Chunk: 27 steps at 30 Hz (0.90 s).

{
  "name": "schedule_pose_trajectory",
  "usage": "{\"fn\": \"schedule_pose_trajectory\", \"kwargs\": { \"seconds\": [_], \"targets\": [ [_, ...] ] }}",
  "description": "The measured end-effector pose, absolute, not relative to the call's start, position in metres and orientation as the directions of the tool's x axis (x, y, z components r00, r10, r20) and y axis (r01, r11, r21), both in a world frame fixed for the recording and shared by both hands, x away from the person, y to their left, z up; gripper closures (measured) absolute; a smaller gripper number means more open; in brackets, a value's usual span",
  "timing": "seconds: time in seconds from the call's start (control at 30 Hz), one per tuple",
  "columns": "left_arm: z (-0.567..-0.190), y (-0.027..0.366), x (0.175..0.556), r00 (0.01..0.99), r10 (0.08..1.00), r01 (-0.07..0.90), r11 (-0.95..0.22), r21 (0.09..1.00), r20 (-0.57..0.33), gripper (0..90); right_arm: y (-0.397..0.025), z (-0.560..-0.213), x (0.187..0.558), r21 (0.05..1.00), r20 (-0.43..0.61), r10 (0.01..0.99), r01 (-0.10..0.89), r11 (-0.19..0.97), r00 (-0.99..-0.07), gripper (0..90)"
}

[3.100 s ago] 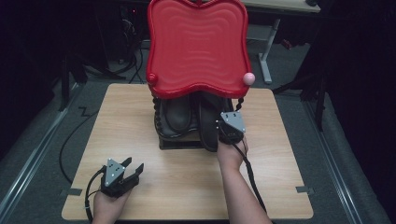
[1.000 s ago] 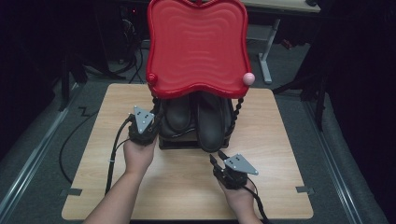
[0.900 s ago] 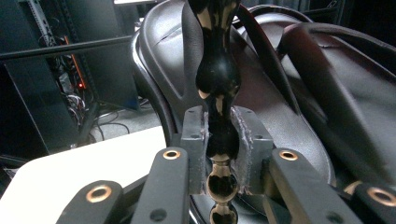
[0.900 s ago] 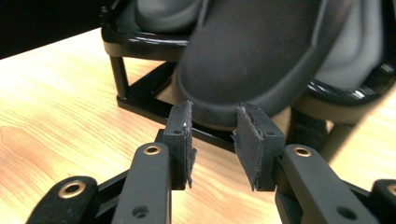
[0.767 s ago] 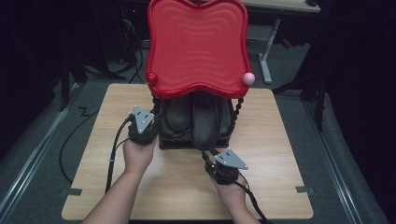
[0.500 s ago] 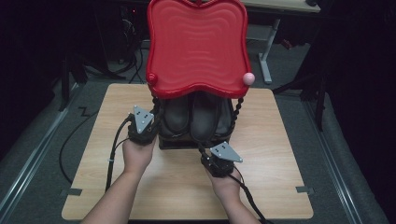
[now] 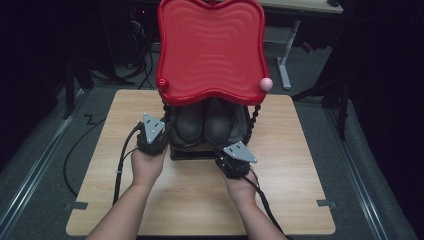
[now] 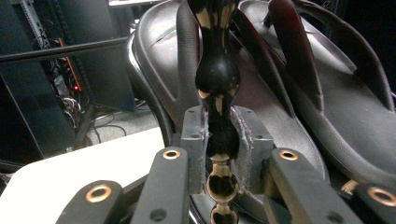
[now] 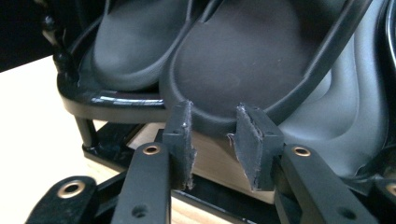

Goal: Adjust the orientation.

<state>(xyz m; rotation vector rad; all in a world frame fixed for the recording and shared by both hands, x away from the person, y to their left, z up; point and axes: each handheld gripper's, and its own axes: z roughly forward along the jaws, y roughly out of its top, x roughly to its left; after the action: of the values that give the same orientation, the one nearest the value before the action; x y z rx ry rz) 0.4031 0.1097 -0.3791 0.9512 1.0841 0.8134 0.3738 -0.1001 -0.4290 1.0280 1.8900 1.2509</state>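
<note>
Over the last second the right gripper [image 7: 231,156] has come forward from the near right part of the light wooden worktop [image 7: 300,150] up to the front of the black two-tier shoe rack [image 7: 192,150]; the left gripper [image 7: 156,131] has stayed at the rack's left post. Three seconds back the places were otherwise: left low on the worktop, right up at the rack.

In the left gripper view the fingers [image 8: 243,135] are closed around the glossy black turned post [image 8: 217,79], pads pressed on its narrow waist. In the right gripper view the fingers [image 9: 256,140] stand a little apart, one on each side of the rounded heel edge of a black rubber flip-flop sandal [image 9: 252,60]; they look just at the edge, but whether the pads touch it cannot be told.

The sandals lie side by side on the rack's lower shelf, heels toward the person, at the middle of the worktop. A second grey-black sandal [image 9: 130,42] sits just beside the first. Bare worktop lies open to both sides and in front of the rack.

The wavy red plastic tray top [image 7: 210,45] overhangs the shelf and hides the sandals' front halves in the high view. The rack's foot is partly behind the hands.
</note>
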Motion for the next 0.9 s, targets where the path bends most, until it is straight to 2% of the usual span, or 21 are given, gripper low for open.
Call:
{"fn": "schedule_pose_trajectory", "kwargs": {
  "seconds": [0.9],
  "targets": [
    [-0.378, 0.109, 0.403, 0.260, 0.896, -0.079, 0.391, 0.917, -0.360, 75.6, -0.102, -0.422, 0.403, 0.934, -0.111, 0.882, 0.255, 0.250, -0.458, 65.3]
  ]
}}
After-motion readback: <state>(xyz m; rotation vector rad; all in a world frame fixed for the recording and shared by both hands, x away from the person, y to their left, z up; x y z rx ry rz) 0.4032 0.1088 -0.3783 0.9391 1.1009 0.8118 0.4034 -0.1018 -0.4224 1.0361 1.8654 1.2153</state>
